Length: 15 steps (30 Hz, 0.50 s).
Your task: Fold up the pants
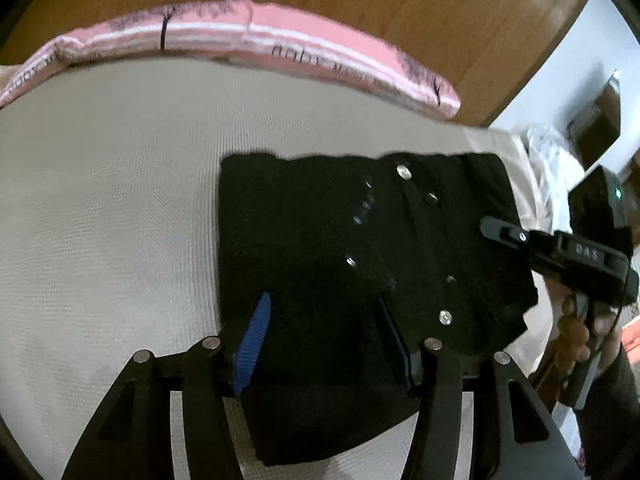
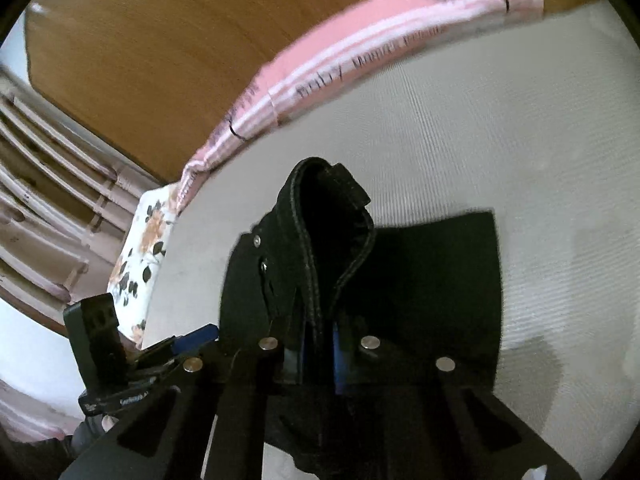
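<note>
Black pants (image 1: 320,220) lie folded into a rough rectangle on a cream mattress (image 1: 120,200), with metal buttons and rivets showing. My left gripper (image 1: 326,340) stands over their near edge. Its blue pads are wide apart, with black cloth lying between them but not pinched. My right gripper (image 2: 320,348) is shut on a thick seamed fold of the pants (image 2: 332,232), which rises in a hump above its fingers. In the left wrist view the right gripper (image 1: 500,232) reaches in over the pants' right edge, held by a hand (image 1: 580,332).
A pink printed pillow (image 1: 240,36) runs along the far edge of the mattress, against a wooden headboard (image 1: 400,0). A floral cloth (image 2: 140,248) lies at the mattress's left side in the right wrist view. Bare mattress (image 2: 540,160) lies to the right of the pants there.
</note>
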Motion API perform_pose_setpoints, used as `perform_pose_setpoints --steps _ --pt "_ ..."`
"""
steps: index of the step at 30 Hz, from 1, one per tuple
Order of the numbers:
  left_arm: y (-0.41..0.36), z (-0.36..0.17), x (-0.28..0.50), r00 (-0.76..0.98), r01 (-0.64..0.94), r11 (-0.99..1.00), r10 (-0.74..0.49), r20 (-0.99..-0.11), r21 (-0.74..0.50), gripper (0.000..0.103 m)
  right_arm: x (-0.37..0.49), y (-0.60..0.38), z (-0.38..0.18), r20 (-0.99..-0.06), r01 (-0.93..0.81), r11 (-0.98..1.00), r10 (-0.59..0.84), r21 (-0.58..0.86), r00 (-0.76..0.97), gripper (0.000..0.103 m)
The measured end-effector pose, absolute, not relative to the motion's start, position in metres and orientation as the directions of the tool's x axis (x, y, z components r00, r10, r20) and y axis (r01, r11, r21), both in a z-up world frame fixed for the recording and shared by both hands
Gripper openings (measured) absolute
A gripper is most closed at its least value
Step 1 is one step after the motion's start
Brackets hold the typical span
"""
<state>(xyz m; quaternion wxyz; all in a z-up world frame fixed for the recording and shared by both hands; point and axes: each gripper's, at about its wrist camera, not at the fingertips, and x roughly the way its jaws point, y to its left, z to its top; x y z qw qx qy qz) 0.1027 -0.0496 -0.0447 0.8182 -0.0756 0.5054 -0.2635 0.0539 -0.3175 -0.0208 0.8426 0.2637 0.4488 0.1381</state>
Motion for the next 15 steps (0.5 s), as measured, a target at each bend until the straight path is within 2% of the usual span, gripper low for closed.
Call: perform_pose_setpoints --steps 4,9,11,13,15 --pt "-0.055 -0.035 0.100 0.364 0.382 0.839 -0.521 -0.772 -0.387 0.055 0.036 -0.338 -0.008 -0.689 0.047 0.845 0.401 0.532 0.603 0.009" --pt "-0.070 -0.043 0.097 0.330 0.406 0.827 -0.530 -0.781 -0.389 0.056 0.021 -0.370 -0.043 -0.746 0.195 0.827 0.342 0.528 0.571 0.009" --pt "-0.075 -0.050 0.098 0.302 0.420 0.826 -0.518 -0.800 -0.377 0.056 0.017 -0.373 -0.060 -0.778 0.229 0.832 0.324 0.505 0.538 0.015" --pt "-0.081 -0.062 0.096 0.280 0.432 0.837 -0.480 -0.832 -0.337 0.056 0.014 -0.377 -0.061 -0.783 0.255 0.823 0.317 0.507 0.535 0.033" --pt "-0.082 -0.069 0.093 0.270 0.445 0.836 -0.466 -0.842 -0.320 0.056 0.006 -0.383 -0.055 -0.773 0.271 0.811 0.308 0.518 0.555 0.036"
